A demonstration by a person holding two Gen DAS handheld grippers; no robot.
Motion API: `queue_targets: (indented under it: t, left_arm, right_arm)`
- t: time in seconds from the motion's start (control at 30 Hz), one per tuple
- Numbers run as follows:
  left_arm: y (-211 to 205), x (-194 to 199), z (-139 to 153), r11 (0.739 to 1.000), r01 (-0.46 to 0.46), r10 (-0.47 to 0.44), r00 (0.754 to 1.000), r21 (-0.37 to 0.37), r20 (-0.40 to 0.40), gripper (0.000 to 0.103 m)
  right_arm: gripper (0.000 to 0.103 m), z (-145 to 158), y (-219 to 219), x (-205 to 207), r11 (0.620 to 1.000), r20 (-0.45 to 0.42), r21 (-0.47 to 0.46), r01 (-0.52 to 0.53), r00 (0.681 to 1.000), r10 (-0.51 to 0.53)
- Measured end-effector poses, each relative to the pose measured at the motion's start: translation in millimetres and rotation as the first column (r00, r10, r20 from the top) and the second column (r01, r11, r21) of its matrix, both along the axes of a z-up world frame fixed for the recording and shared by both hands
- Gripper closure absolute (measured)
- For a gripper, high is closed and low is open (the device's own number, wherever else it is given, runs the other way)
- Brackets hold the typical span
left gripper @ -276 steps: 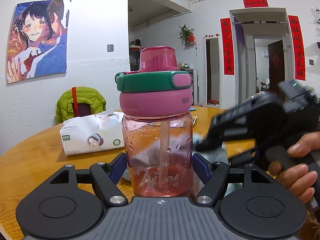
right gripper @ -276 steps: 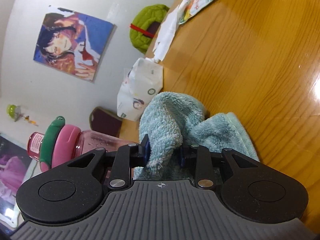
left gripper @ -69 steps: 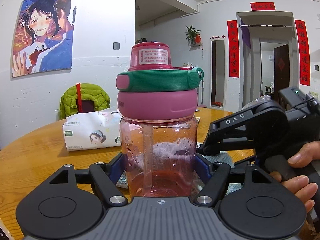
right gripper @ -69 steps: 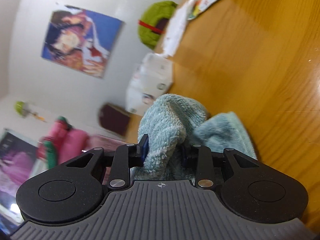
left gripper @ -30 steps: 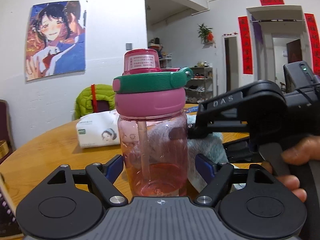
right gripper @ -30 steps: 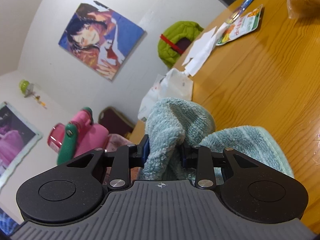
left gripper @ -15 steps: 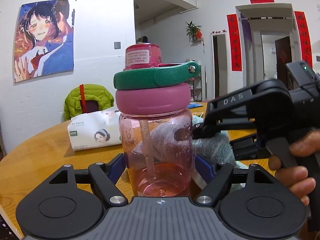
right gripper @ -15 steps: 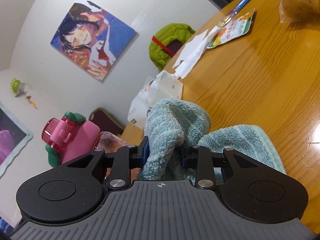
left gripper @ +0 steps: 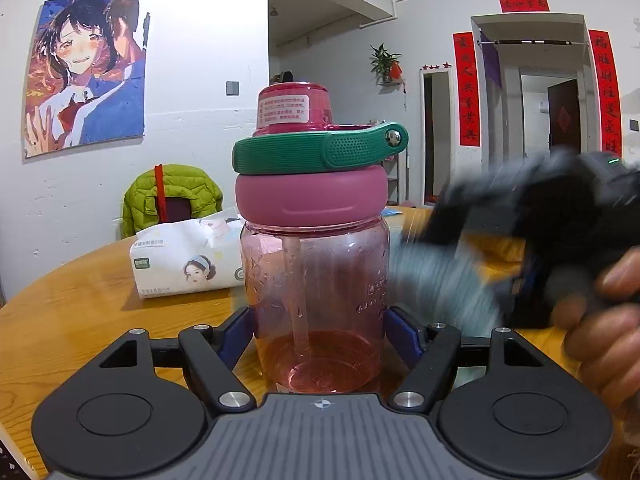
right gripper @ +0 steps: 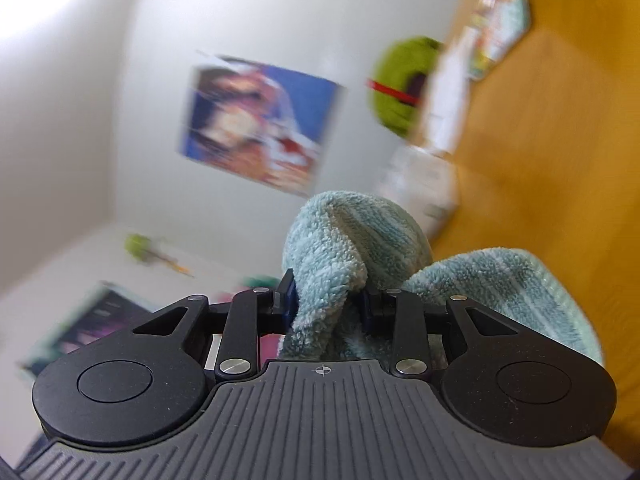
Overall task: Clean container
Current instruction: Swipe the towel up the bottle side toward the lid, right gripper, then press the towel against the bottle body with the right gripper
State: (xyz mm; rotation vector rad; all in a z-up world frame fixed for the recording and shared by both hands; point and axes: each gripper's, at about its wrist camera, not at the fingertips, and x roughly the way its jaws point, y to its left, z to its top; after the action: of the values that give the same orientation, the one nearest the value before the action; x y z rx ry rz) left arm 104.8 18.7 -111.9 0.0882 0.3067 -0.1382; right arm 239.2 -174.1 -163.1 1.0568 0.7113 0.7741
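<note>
A pink see-through water bottle (left gripper: 316,280) with a pink lid, a green carry strap and a straw stands upright on the wooden table (left gripper: 60,320). My left gripper (left gripper: 318,330) is shut on the bottle's lower body. My right gripper (right gripper: 326,300) is shut on a light teal towel (right gripper: 352,236). In the left wrist view the right gripper (left gripper: 540,216) and the towel (left gripper: 440,284) are blurred, just right of the bottle. In the right wrist view only a sliver of the bottle's lid shows behind the fingers.
A white tissue pack (left gripper: 184,260) lies on the table behind and left of the bottle. A green jacket hangs on a chair (left gripper: 172,196) beyond the table edge. Papers and a snack packet (right gripper: 496,28) lie farther along the table.
My right gripper with the towel has swung away from the bottle's right side and is in fast motion. The bottle has turned a little in my left gripper.
</note>
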Motion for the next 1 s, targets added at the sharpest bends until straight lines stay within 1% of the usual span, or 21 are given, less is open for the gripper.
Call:
queue_targets:
  t: [0.03,0.07,0.1,0.17,0.2,0.23,0.3,0.37,0.43,0.47,0.5,0.57,0.63,0.73,0.8,0.93,0.97,1.0]
  left_arm:
    - [0,0,0,1.0,0.0,0.0,1.0,0.0,0.0,0.032]
    - [0,0,0,1.0,0.0,0.0,1.0,0.0,0.0,0.032]
    - [0,0,0,1.0,0.0,0.0,1.0,0.0,0.0,0.032]
    - [1,0,0,1.0,0.0,0.0,1.0,-0.001,-0.001,0.032]
    - [1,0,0,1.0,-0.001,0.001,1.0,-0.002,0.0,0.032]
    - [1,0,0,1.0,-0.001,0.001,1.0,-0.004,0.0,0.032]
    - [3,2,1,1.0,-0.007,0.006,1.0,-0.013,-0.002,0.032]
    - [5,4,1,1.0,-0.021,0.021,1.0,-0.015,-0.002,0.032]
    - [6,6,0,0.999,-0.036,0.036,0.999,-0.017,-0.001,0.032]
    - [7,6,0,0.999,-0.043,0.043,0.999,-0.015,0.0,0.032]
    - [7,6,0,0.999,-0.049,0.049,0.999,-0.014,0.0,0.032]
    - [7,6,0,0.998,-0.059,0.059,0.998,-0.012,0.001,0.032]
    - [7,5,0,0.998,-0.062,0.062,0.998,-0.012,0.001,0.032]
    - [6,5,1,0.998,-0.062,0.062,0.998,-0.011,0.001,0.032]
    - [6,5,1,0.998,-0.062,0.062,0.998,-0.011,0.001,0.032]
    - [5,4,2,0.997,-0.075,0.075,0.997,-0.01,-0.003,0.032]
    - [4,3,2,0.997,-0.079,0.079,0.997,-0.011,-0.006,0.032]
    - [3,1,2,0.997,-0.082,0.082,0.997,-0.012,-0.007,0.029]
  right_arm:
    - [0.068,-3,6,3,0.995,-0.043,-0.101,-0.001,0.999,-0.003]
    - [0.068,-7,12,5,0.983,-0.076,-0.182,-0.005,0.997,-0.009]
    - [0.068,-8,15,5,0.975,-0.08,-0.221,-0.004,0.997,-0.014]
    - [0.068,-5,15,4,0.974,-0.051,-0.228,-0.001,0.999,-0.011]
    - [0.068,-1,14,3,0.976,-0.03,-0.217,0.003,1.0,-0.01]
    - [0.068,2,9,0,0.986,0.007,-0.166,0.014,1.0,-0.013]
    - [0.068,9,-3,-5,0.999,0.085,-0.027,0.021,0.996,-0.019]
    - [0.068,14,-12,-9,0.996,0.141,0.088,0.012,0.99,-0.025]
    - [0.068,15,-12,-8,0.99,0.142,0.138,-0.011,0.99,-0.009]
    - [0.068,13,-9,-7,0.991,0.127,0.132,-0.019,0.992,0.002]
    - [0.068,12,-5,-5,0.994,0.108,0.107,-0.023,0.994,0.011]
    - [0.068,8,3,-2,1.0,0.058,0.006,-0.027,0.998,0.026]
    - [0.068,2,10,2,0.995,0.0,-0.097,-0.031,1.0,0.031]
    - [0.068,-4,14,6,0.983,-0.046,-0.179,-0.037,0.999,0.029]
    - [0.068,-4,15,5,0.98,-0.038,-0.197,-0.032,0.999,0.025]
    - [0.068,2,18,1,0.967,0.008,-0.256,-0.012,1.0,0.015]
    - [0.067,4,19,0,0.962,0.019,-0.272,-0.007,1.0,0.013]
    - [0.067,5,20,0,0.959,0.028,-0.285,-0.002,1.0,0.01]
